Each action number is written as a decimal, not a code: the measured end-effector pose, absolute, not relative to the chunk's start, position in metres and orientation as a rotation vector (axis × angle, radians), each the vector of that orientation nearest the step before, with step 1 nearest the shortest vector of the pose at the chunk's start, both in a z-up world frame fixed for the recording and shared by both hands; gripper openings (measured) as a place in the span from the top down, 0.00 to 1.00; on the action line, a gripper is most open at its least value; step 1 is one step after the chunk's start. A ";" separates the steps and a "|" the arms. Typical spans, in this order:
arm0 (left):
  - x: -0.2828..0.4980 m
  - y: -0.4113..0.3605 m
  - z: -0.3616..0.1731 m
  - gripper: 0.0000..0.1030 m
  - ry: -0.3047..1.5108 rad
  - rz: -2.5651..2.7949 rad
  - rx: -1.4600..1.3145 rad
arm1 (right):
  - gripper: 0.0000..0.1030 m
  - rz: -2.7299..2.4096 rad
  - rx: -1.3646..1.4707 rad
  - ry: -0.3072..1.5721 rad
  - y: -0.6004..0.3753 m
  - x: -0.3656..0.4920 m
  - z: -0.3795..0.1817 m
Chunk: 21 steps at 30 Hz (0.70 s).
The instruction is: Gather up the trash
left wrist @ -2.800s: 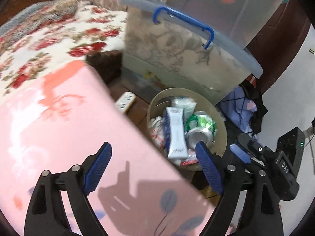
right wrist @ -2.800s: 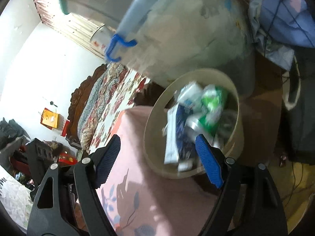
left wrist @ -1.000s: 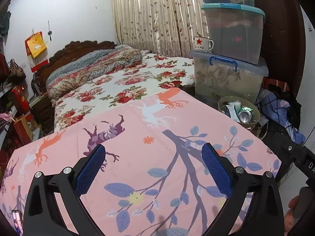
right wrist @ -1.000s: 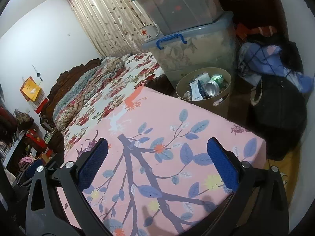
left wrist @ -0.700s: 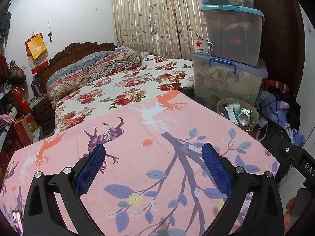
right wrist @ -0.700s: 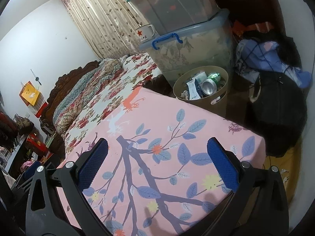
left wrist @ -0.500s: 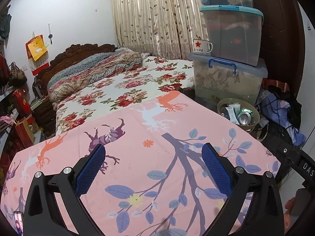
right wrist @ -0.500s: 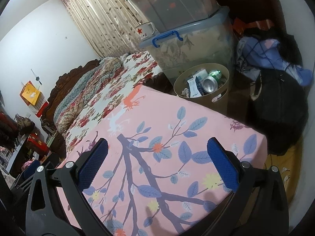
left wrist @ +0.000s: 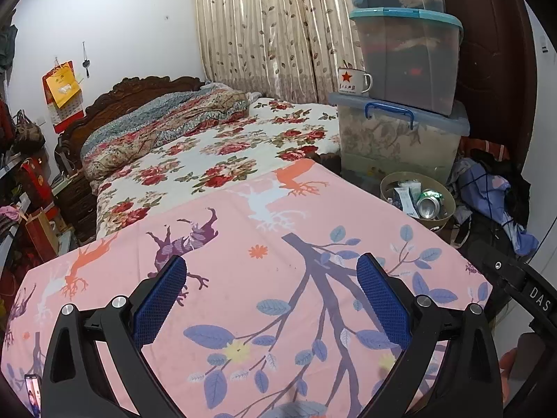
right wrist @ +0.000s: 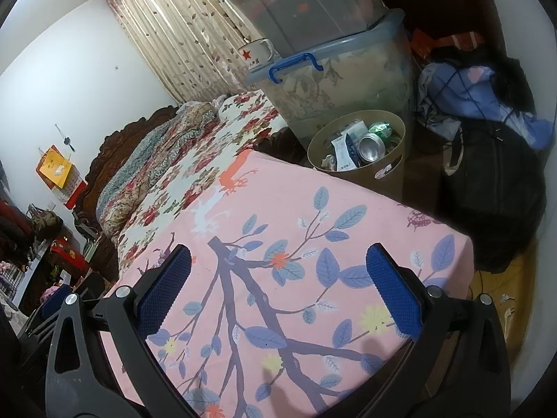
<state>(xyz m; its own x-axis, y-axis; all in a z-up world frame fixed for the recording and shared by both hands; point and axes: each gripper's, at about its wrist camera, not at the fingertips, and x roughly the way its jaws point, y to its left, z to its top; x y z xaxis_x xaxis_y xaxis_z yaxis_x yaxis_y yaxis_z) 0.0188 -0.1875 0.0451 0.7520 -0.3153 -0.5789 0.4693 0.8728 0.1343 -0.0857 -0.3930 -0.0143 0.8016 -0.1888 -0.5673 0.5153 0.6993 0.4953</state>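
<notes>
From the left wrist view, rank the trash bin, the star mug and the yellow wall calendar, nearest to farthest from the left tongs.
1. Trash bin, right, beside the pink cloth.
2. Star mug, upper right, on the storage box.
3. Yellow wall calendar, far left wall.

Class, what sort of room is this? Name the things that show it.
Most likely a lived-in bedroom: a bed with floral bedding, curtains, stacked storage boxes, and a waste bin holding trash.
</notes>
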 end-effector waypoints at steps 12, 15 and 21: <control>0.015 -0.188 0.044 0.08 0.578 -0.417 0.291 | 0.03 -0.404 0.702 0.515 -0.390 -0.087 -0.016; 0.015 -0.187 0.044 0.08 0.586 -0.423 0.278 | 0.03 -0.402 0.705 0.519 -0.390 -0.087 -0.016; 0.018 -0.185 0.043 0.08 0.612 -0.411 0.273 | 0.03 -0.395 0.712 0.525 -0.388 -0.085 -0.018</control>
